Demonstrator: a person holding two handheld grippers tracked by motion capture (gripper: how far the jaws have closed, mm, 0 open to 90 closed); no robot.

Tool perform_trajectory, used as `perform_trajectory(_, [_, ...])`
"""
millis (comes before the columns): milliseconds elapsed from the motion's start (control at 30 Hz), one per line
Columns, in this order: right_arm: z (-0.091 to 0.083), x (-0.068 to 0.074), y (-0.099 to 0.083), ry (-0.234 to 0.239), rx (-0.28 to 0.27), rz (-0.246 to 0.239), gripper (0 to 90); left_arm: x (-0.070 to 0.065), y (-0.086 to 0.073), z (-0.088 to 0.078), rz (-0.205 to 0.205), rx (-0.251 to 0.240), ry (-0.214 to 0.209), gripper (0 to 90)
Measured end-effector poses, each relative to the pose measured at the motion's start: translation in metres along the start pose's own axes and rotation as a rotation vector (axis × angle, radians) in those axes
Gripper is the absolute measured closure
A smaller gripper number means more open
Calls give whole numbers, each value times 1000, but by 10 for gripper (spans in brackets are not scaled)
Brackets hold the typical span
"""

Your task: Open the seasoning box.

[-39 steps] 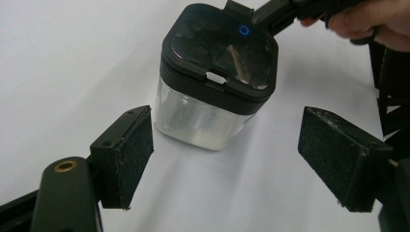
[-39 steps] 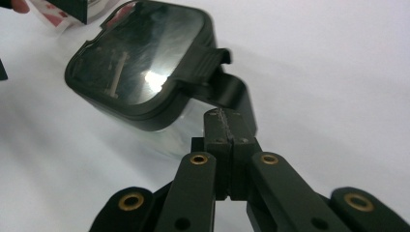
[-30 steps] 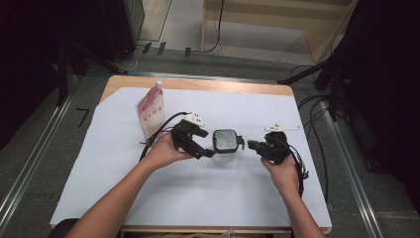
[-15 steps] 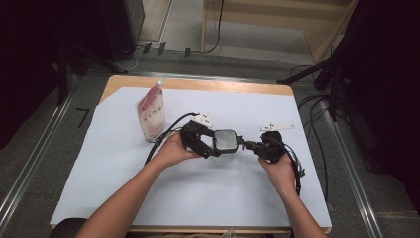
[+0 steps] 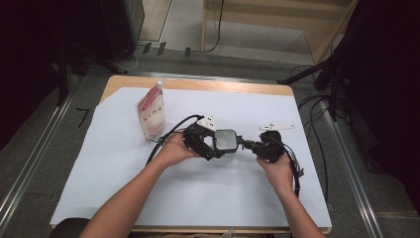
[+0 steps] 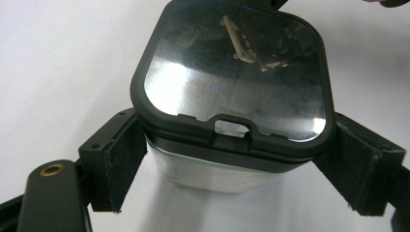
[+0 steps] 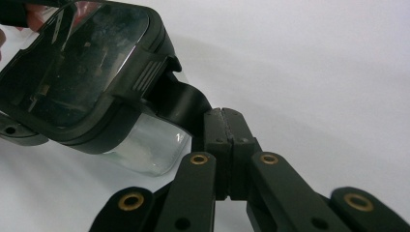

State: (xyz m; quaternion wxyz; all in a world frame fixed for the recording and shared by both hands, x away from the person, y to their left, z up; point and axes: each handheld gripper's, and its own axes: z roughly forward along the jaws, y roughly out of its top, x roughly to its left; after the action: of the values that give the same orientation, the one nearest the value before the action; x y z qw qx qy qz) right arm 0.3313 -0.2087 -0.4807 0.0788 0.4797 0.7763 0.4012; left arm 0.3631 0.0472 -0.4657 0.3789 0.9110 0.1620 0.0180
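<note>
White table (image 5: 124, 163): left tongs (image 6: 227, 159) clamp container (image 6: 232, 92); right tongs (image 7: 223, 128) pinch its tab (image 7: 181, 104).

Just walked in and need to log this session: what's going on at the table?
A person works on a clear container with a black-framed lid at the middle of the white-covered table. The left gripper clamps the container's body from both sides. The right gripper is shut on the lid's black latch tab. A red pouch stands apart at the left.
</note>
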Motion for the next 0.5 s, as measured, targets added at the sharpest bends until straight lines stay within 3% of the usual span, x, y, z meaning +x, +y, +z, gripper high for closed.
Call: perform_trajectory(500, [0,1,0,6,12,0,900,-2,2,-4,19,3,2,173])
